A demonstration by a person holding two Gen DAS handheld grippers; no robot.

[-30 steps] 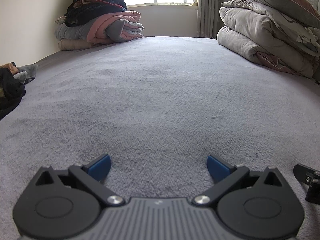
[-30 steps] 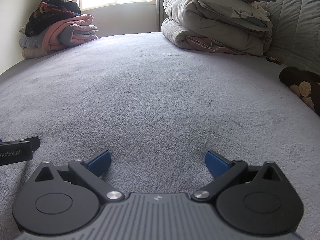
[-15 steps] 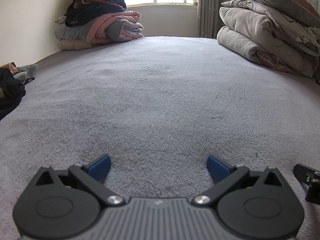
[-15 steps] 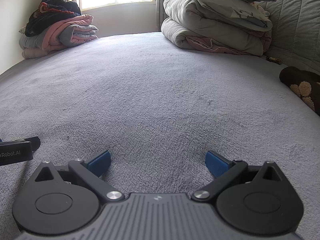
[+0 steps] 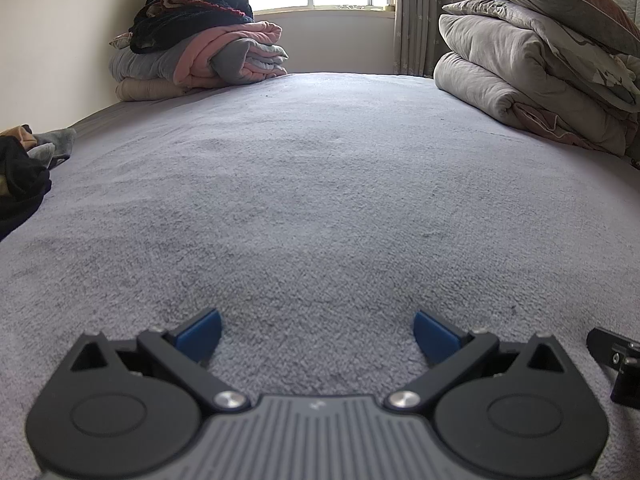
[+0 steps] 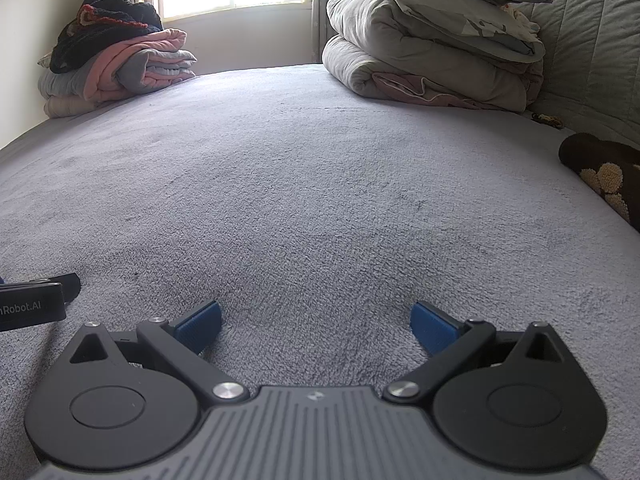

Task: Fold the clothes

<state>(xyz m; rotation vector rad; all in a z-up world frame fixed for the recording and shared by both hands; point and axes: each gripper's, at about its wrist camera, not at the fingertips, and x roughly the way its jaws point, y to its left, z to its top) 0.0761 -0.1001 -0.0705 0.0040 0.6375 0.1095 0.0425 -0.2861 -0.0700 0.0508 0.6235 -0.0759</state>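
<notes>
My left gripper (image 5: 317,330) rests low on the grey bed cover (image 5: 320,184), open wide and empty. My right gripper (image 6: 316,320) rests beside it on the same cover (image 6: 304,176), also open wide and empty. A heap of loose dark clothes (image 5: 18,178) lies at the left edge of the bed, well left of the left gripper. A brown garment with cream dots (image 6: 604,172) lies at the right edge, far right of the right gripper.
A stack of folded pink and grey blankets with dark clothes on top (image 5: 196,52) sits at the far left by the window. Folded grey quilts and a pillow (image 5: 540,64) are piled at the far right. A padded headboard (image 6: 592,40) stands on the right.
</notes>
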